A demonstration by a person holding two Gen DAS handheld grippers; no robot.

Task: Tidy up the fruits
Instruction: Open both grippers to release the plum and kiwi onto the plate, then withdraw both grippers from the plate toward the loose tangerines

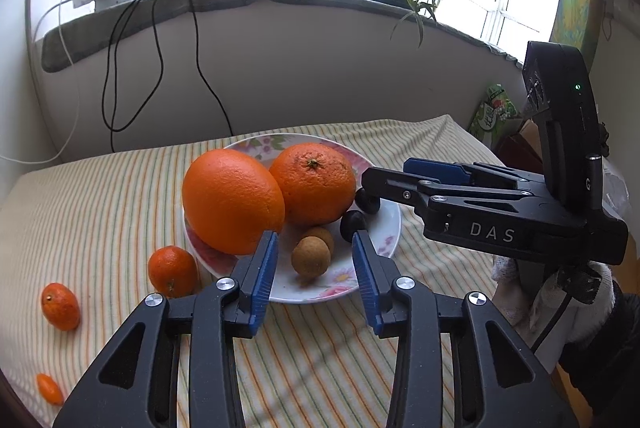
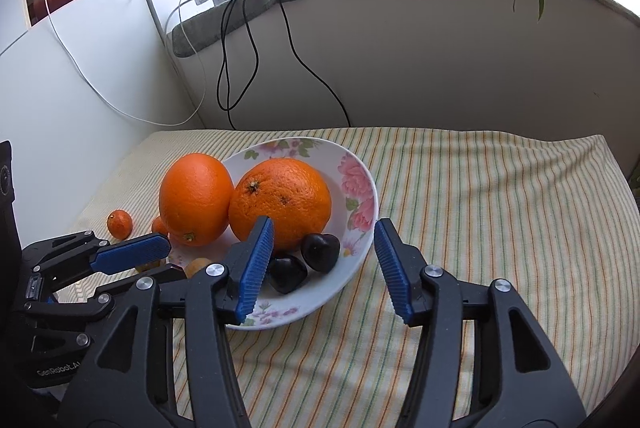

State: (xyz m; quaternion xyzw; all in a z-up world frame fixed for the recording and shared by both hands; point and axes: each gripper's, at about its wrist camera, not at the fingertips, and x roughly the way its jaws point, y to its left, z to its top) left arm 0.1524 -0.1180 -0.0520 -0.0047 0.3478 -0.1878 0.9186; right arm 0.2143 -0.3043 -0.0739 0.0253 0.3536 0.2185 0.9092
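From the left wrist view, a flowered plate (image 1: 390,228) sits on the striped cloth over the surface (image 1: 100,207) and already carries two large oranges (image 1: 232,199), two small brown fruits (image 1: 311,260) and two dark round fruits (image 1: 352,224). The left gripper (image 1: 316,270) hangs just in front of the plate with its jaws released and nothing between them. To the right, the right gripper (image 1: 404,175) reaches in over the plate's rim, held by a gloved hand (image 1: 556,304). Three small orange fruits (image 1: 173,270) lie on the cloth left of the plate, apart from it, one near the rim and two farther out.

From the right wrist view, the right gripper (image 2: 324,268) stands with jaws released and empty over the near part of the plate (image 2: 360,179), the dark fruits (image 2: 320,252) resting loose just beyond the left pad. The left gripper (image 2: 132,252) shows at the left edge.

Judged from this, most of the sorting appears done: six fruits are on the plate. The small orange ones on the cloth seem to be what is left to gather.
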